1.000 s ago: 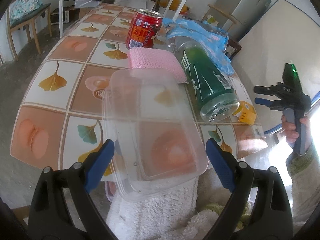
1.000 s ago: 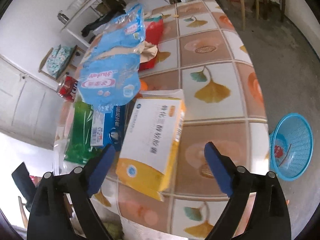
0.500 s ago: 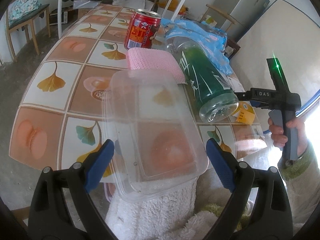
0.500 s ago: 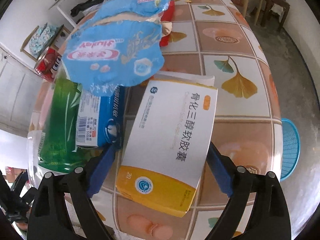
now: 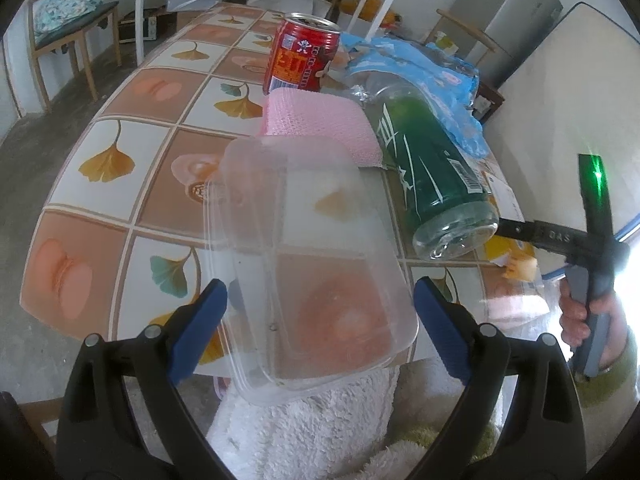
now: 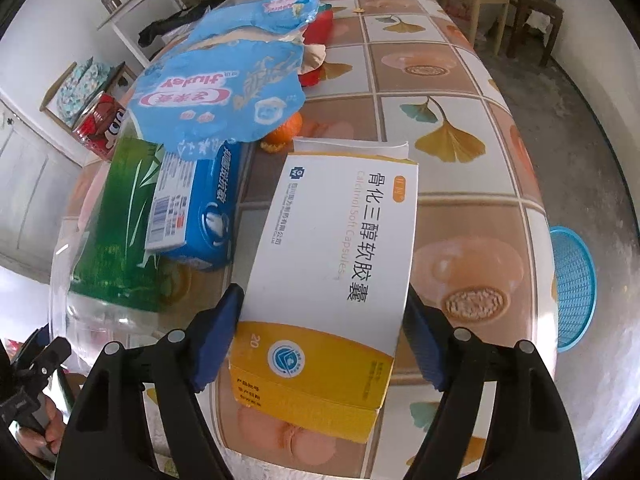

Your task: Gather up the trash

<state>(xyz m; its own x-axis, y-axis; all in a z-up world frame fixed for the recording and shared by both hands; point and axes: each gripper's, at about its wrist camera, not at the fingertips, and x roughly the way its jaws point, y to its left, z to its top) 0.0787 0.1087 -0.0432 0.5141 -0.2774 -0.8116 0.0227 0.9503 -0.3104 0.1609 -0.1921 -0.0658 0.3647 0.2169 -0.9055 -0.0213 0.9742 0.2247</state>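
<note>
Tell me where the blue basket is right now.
In the right wrist view, the blue basket sits on the floor at the far right, just past the table's edge, right of the white-and-yellow box.

Home dining room, leaf-patterned tiled table (image 6: 448,80), wooden chair (image 5: 68,28), fridge (image 5: 516,12), concrete floor (image 6: 592,128)

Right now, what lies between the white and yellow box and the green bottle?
In the right wrist view, a blue box lies between the white and yellow box and the green bottle.
</note>
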